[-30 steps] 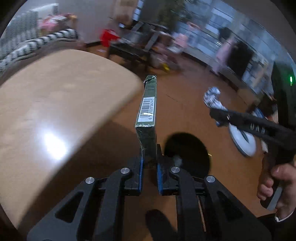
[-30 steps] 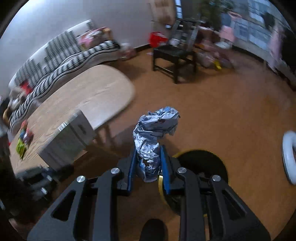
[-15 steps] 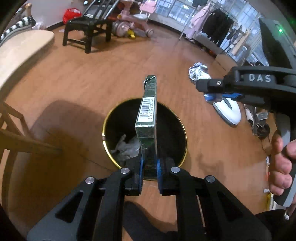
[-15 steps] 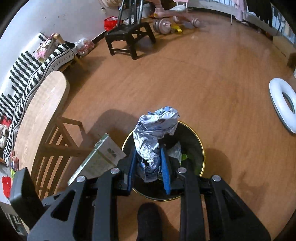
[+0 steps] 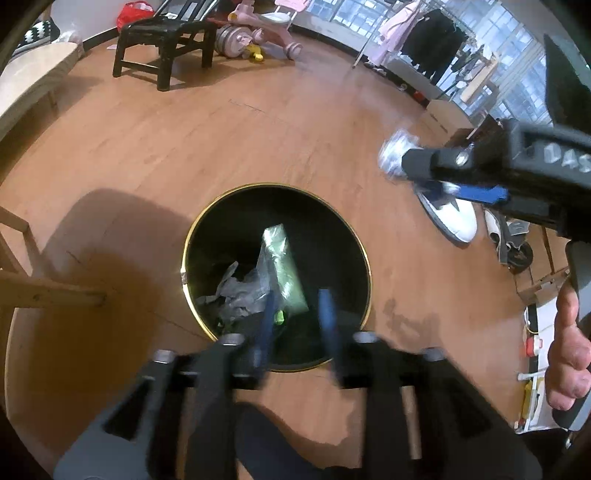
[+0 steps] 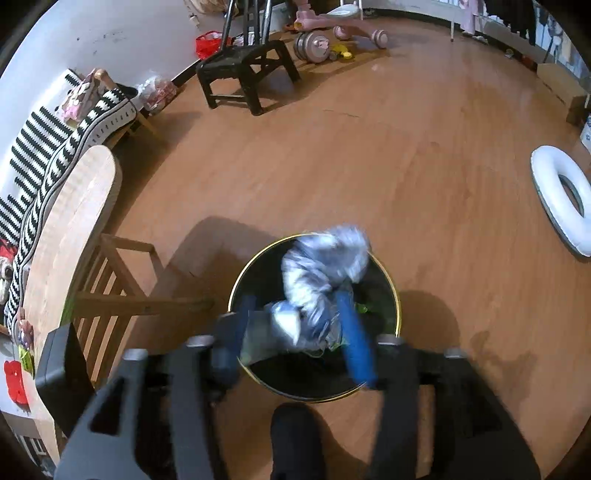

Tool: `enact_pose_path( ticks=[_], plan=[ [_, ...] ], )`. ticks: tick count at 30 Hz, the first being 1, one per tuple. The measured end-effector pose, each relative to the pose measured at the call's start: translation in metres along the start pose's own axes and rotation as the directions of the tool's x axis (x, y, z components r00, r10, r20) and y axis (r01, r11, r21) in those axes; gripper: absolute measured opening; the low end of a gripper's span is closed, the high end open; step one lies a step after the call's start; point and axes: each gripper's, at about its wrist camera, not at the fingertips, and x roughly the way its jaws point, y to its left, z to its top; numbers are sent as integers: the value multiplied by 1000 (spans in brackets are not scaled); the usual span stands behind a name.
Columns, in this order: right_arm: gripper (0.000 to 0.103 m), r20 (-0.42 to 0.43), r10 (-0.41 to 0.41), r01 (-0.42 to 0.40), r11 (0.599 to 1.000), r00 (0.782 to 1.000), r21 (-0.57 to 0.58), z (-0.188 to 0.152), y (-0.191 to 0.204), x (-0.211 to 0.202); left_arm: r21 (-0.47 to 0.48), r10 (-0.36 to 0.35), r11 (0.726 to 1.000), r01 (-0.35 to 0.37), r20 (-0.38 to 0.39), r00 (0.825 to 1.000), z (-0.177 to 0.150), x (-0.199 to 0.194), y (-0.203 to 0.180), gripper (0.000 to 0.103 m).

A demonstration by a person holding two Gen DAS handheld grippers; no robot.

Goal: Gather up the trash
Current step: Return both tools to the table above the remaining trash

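A black bin with a gold rim (image 5: pixel 368 273) (image 6: pixel 397 301) stands on the wood floor right below both grippers. My left gripper (image 5: pixel 297 317) is over its near side with its jaws opening and nothing between them. The green box (image 5: pixel 284 269) lies loose inside the bin on crumpled wrappers (image 5: pixel 236 291). My right gripper (image 6: pixel 295 301) is also over the bin, jaws opening. The crumpled foil wad (image 6: pixel 321 273) is blurred between the spread fingers (image 6: pixel 354 332), and no pad presses on it. In the left wrist view the wad (image 5: pixel 396 157) shows at the right gripper's tips.
A wooden table (image 6: pixel 70 229) and a slatted wooden chair (image 6: pixel 110 291) stand left of the bin. A black stool (image 6: pixel 243 70) and a pink toy (image 6: pixel 332 22) sit farther back. A white ring (image 6: pixel 561 199) and shoes (image 5: pixel 454 218) lie on the floor to the right.
Both grippers have sunk from beside the table to over the bin and spread their jaws. The green box has left the left jaws and dropped in. The foil wad has come loose.
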Motion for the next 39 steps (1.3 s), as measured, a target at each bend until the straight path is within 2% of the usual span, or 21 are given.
enact_pose_path(
  ticks=[1, 2, 7, 13, 18, 21, 24, 30, 33, 39],
  plan=[
    [65, 8, -3, 3, 1000, 1000, -6, 0, 1, -2, 0, 6, 1000, -6, 9, 1000, -1, -1, 0, 57],
    [65, 15, -5, 5, 1000, 1000, -15, 0, 3, -3, 1, 12, 1000, -12, 18, 1000, -1, -3, 1, 62],
    [71, 18, -6, 7, 999, 1000, -32, -1, 11, -3, -24, 30, 999, -29, 48, 998, -1, -14, 5, 76],
    [78, 46, 2, 2, 996, 999, -87, 0, 43, -12, -69, 95, 994, -89, 93, 991, -4, -53, 28, 92],
    [81, 124, 78, -51, 976, 989, -211, -8, 114, -37, -111, 201, 976, -185, 154, 967, -14, -116, 57, 93],
    [85, 154, 135, -86, 953, 979, -290, -19, 160, -48, -169, 283, 953, -251, 203, 937, -29, -170, 89, 94],
    [85, 136, 193, -136, 929, 972, -343, -28, 201, -50, -231, 351, 925, -301, 223, 909, -45, -213, 121, 94],
    [85, 78, 303, -236, 857, 950, -458, -59, 308, -50, -379, 513, 832, -405, 247, 822, -103, -311, 192, 94],
    [85, 40, 352, -285, 815, 935, -505, -77, 358, -52, -443, 581, 782, -439, 260, 771, -140, -360, 226, 94],
    [85, -29, 420, -362, 743, 907, -563, -114, 436, -52, -563, 670, 687, -458, 249, 699, -198, -426, 280, 94]
  ],
)
